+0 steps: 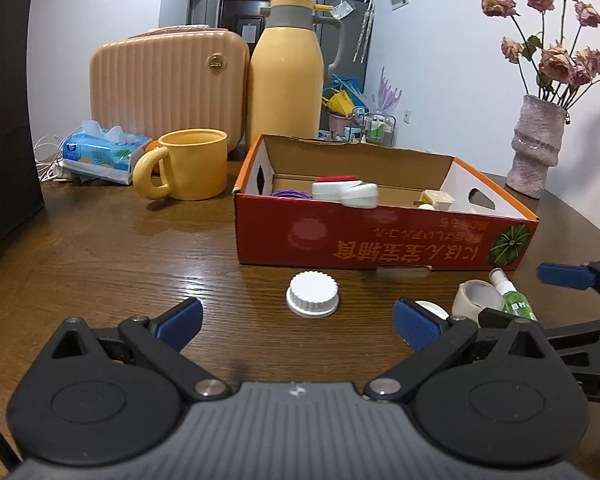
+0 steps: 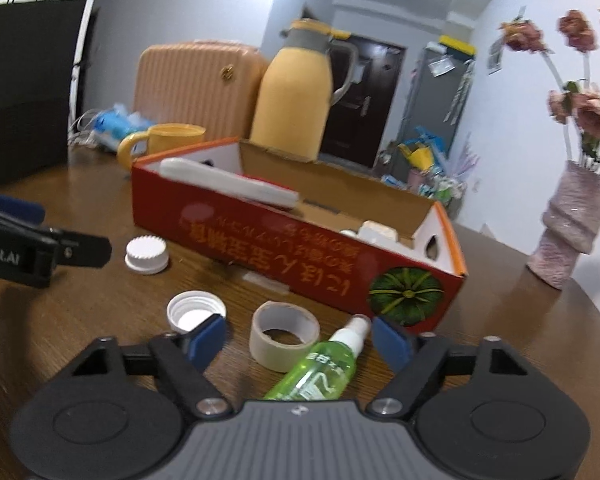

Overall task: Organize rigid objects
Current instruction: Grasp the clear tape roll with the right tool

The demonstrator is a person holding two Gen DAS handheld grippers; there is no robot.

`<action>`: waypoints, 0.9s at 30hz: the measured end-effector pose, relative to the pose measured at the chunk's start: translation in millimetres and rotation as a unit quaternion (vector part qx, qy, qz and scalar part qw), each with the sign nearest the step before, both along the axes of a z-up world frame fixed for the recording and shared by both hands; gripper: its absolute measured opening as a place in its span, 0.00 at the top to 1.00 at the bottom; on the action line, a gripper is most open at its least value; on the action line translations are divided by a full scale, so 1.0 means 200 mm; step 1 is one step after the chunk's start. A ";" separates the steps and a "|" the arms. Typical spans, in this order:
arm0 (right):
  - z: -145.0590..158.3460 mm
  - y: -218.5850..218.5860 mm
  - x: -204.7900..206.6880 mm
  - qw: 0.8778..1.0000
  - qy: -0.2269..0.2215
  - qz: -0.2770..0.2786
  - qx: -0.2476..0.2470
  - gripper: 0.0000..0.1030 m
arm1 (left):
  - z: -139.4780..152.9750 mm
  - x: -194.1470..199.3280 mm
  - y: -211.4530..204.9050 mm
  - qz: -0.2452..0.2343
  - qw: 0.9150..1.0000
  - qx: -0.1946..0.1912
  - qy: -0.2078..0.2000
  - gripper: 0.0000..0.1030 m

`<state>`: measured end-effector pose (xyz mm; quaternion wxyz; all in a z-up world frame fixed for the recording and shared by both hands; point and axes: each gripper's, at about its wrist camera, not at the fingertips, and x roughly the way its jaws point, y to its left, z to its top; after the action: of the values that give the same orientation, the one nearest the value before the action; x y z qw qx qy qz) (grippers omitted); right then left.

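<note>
A red cardboard box [image 1: 380, 240] [image 2: 300, 252] stands open on the wooden table and holds several small items, among them a white case [image 1: 346, 194]. My left gripper [image 1: 298, 322] is open, and a white ribbed cap [image 1: 312, 294] [image 2: 146, 254] lies just ahead between its fingers. My right gripper [image 2: 300, 340] is open over a tape roll [image 2: 284, 336] [image 1: 476, 296] and a green spray bottle [image 2: 320, 364] [image 1: 516, 300]; its pads touch neither. An upturned white cap [image 2: 196, 310] sits by its left finger. One blue pad of the right gripper's fingers [image 1: 564, 276] shows at the left wrist view's right edge.
Behind the box stand a yellow mug [image 1: 188, 164], a yellow thermos jug [image 1: 288, 68], a pink ribbed case [image 1: 168, 84] and a tissue pack [image 1: 100, 152]. A vase of dried roses [image 1: 536, 148] is at the right, near the table's rounded edge. A black bag [image 1: 4, 120] stands at the left.
</note>
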<state>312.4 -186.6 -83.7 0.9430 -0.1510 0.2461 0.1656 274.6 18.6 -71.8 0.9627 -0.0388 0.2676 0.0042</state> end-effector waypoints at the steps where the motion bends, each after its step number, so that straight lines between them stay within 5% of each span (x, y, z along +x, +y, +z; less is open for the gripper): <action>1: 0.00 0.01 0.01 1.000 0.006 0.005 -0.004 0.33 | 0.00 0.00 0.01 0.001 1.000 -0.001 0.001 0.00; 14: -0.05 0.08 0.20 0.996 0.079 0.032 -0.026 0.53 | 0.01 0.01 0.10 0.019 1.000 -0.015 0.005 0.00; 27: -0.04 -0.03 0.19 0.996 0.061 0.016 0.070 0.58 | 0.00 0.02 0.12 0.021 0.999 -0.023 0.011 0.00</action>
<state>351.3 -191.8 -91.8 0.9318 -0.0782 0.2883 0.2064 278.7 42.3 -71.5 0.9583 -0.0664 0.2772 0.0191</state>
